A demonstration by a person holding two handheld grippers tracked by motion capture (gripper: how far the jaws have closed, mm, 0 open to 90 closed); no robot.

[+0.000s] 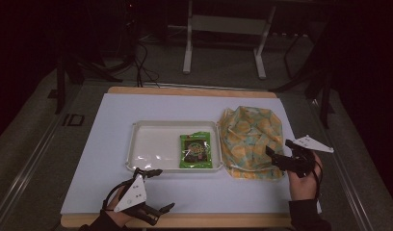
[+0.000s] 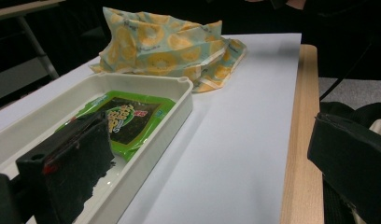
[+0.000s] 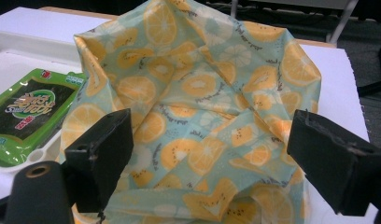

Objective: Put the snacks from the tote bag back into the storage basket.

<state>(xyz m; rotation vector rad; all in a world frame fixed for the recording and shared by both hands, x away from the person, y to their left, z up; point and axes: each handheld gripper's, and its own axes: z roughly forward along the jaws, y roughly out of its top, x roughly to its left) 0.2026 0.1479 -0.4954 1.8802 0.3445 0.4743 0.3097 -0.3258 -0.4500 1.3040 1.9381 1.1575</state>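
Work had barely begun: the snack packet [image 1: 198,151] lay in the tray [image 1: 146,149], with the fruit-print bag [image 1: 251,140] at its 3 o'clock. Right gripper [image 1: 277,155] gaped at the bag; left gripper [image 1: 160,190], apart, held nothing.

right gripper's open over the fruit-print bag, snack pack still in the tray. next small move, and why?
Probably ease the right gripper forward and down, then close on a raised fold of the bag. Its jaws stand open with the cloth between them but not yet pinched. The snack pack still lies in the tray, and the left gripper, also open, sits by the tray's near rim, so the bag likely needs holding first.
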